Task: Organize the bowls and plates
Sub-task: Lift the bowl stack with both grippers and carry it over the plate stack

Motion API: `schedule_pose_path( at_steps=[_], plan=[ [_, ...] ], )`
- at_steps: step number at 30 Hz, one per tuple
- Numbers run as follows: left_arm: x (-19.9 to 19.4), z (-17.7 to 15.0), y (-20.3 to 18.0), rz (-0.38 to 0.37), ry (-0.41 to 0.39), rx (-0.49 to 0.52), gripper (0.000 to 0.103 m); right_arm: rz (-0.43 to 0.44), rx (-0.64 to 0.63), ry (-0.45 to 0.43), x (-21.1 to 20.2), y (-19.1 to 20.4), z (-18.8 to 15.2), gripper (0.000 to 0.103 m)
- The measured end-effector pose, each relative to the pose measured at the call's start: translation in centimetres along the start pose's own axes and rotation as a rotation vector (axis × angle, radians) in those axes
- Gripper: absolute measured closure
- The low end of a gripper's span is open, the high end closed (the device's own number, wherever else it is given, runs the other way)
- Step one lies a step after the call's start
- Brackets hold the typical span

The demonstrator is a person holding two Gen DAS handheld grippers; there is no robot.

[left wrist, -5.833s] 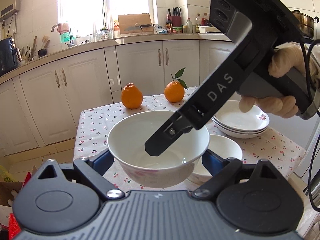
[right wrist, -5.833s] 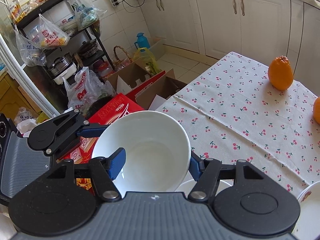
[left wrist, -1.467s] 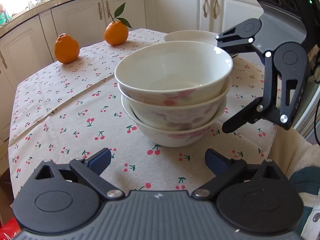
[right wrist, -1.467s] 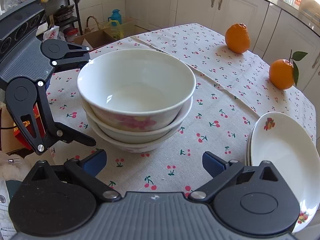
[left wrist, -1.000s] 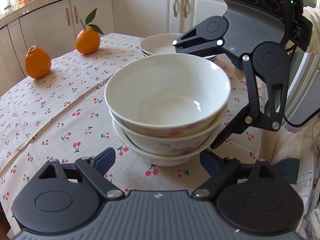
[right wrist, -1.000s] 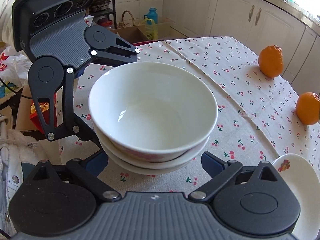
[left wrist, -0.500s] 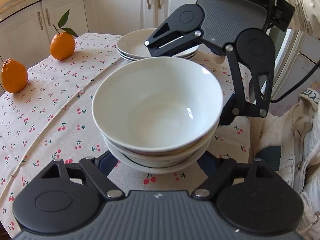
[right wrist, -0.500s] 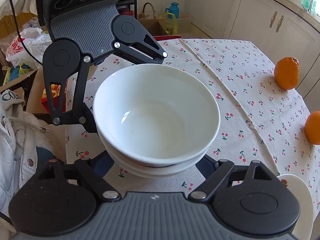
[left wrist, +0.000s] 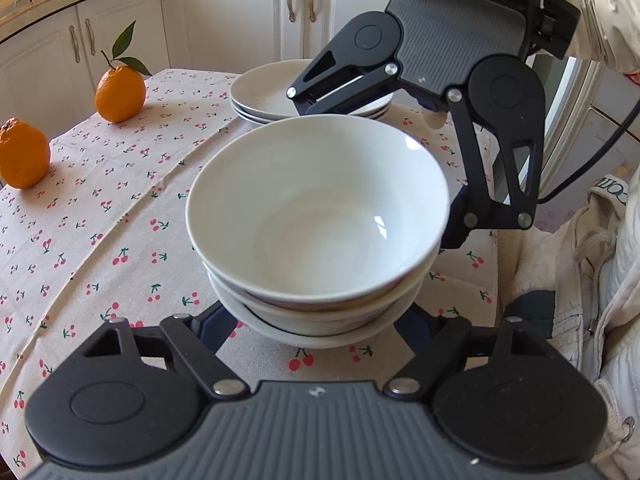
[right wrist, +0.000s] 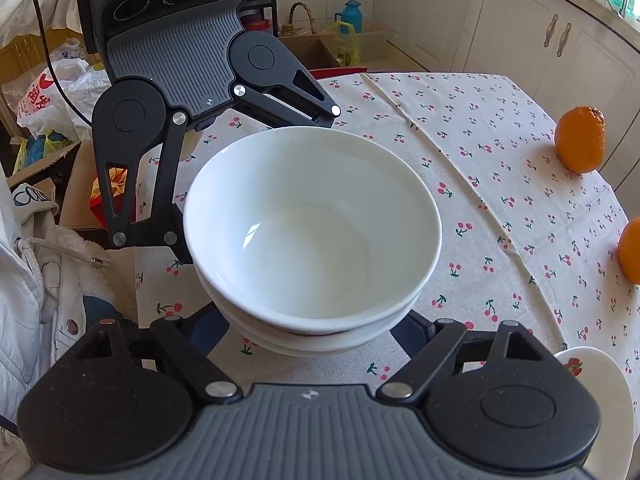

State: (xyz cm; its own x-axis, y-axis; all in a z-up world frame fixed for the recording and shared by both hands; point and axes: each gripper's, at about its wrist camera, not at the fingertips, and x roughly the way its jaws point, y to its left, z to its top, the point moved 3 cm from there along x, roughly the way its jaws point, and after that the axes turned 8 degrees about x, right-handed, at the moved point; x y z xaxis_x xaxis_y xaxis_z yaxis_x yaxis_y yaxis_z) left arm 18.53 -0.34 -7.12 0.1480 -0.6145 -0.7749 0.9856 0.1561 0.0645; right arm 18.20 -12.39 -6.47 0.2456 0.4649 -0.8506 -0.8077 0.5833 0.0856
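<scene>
The left hand-held gripper (left wrist: 314, 328) has just been closing. A second ago it stood wider around the stack of bowls (left wrist: 316, 216); now its fingers (left wrist: 216, 330) tuck under the lowest rim at 7 and 5 o'clock and appear to clamp it.

The right hand-held gripper (right wrist: 316, 332) has also just been narrowing with the same stack between its jaws. The rims hide its pads, so contact cannot be told.

The stack rests on the cloth-covered counter (left wrist: 100, 208), likely about to be lifted or shifted.

The left view alone shows the stacked plates (left wrist: 264, 96) whole, at 12 o'clock behind the bowls. The right view shows only one plate edge (right wrist: 600, 392) at 4 o'clock, plus floor clutter.
</scene>
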Motion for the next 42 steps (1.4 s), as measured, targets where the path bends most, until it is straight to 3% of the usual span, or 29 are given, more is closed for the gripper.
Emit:
schedule_pose_path(
  at_steps=[21,31,42],
  plan=[
    [-1.7,0.9,-2.7,0.069,0.006,-0.038,0.019,0.014,-0.065,-0.023,-1.8,1.8,-0.5,0.014],
    [-1.7,3.2,-4.2,0.112,0.009,-0.009,0.019,-0.001,-0.082,-0.056,-4.4,1.8,-1.5,0.014],
    [1.0,7.2,-4.5,0.079,-0.011,0.056,0.019,-0.052,-0.041,-0.061,-7.5,-0.2,-4.6,0.014]
  ],
)
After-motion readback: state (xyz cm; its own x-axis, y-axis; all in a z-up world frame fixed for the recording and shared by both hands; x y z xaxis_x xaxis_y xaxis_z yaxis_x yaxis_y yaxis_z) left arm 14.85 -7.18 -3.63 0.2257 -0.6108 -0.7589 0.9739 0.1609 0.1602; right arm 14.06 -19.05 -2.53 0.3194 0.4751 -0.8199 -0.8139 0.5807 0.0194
